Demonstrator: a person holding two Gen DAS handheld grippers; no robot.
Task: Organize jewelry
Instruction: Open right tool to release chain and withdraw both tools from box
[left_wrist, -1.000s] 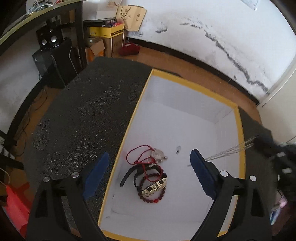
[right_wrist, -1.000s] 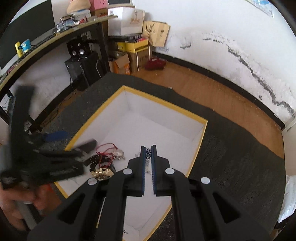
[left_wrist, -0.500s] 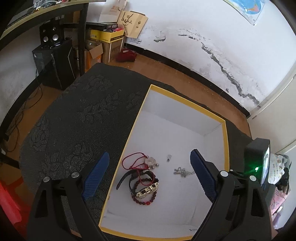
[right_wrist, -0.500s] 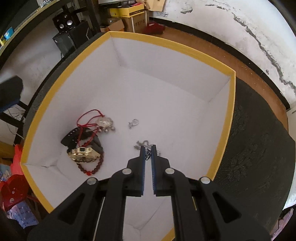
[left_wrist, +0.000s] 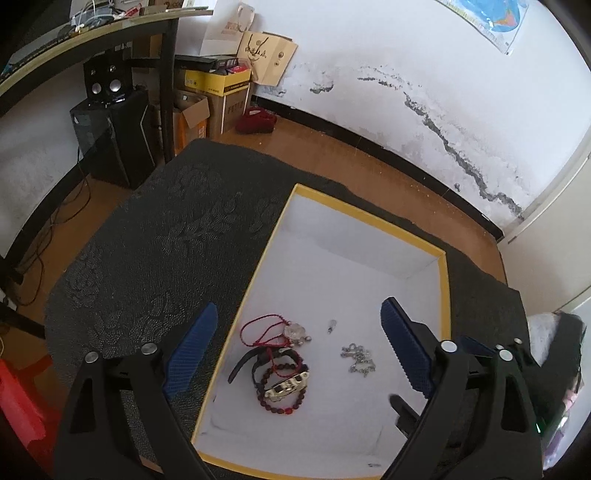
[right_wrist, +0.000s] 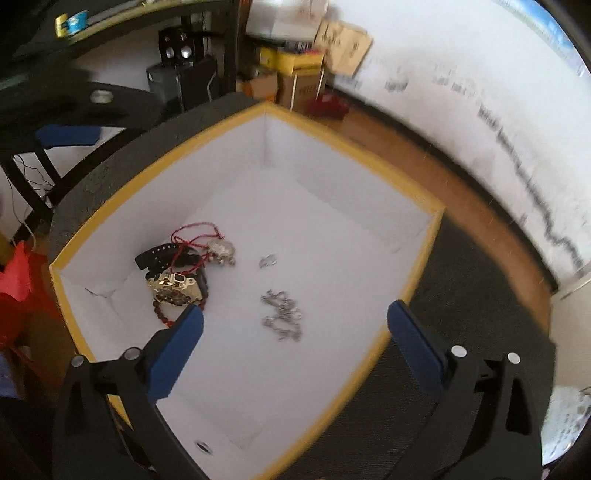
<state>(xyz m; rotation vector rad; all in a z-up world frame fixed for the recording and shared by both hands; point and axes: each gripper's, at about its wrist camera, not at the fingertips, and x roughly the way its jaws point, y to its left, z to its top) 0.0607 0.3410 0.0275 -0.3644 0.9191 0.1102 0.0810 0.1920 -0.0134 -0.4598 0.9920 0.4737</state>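
White plaster with a dark crack (left_wrist: 458, 155) backs a wooden floor, and a black patterned cloth (left_wrist: 166, 258) covers the table on which a yellow-rimmed white box (left_wrist: 445, 291) sits. Inside the box, a heap lies toward its left side: a red cord necklace (left_wrist: 258, 330) with a silver pendant (left_wrist: 295, 331), a black watch strap (left_wrist: 245, 363), a gold watch (left_wrist: 286, 386) and a dark red bead bracelet (left_wrist: 280, 406), all overlapping. A small silver ring (left_wrist: 332, 325) lies apart from them on the white floor, and a silver chain (right_wrist: 282, 314) lies loose in a crumpled bunch near the middle. The left gripper (left_wrist: 295, 350) hangs over the near left part of the box with its blue pads spread wide and nothing between them. The right gripper (right_wrist: 293, 325) is above the chain, its jaws opening, now wide apart; the chain rests on the box floor below the gap, touched by neither pad. Cardboard boxes (left_wrist: 221, 96) and a black speaker (left_wrist: 107, 83) stand by the wall.
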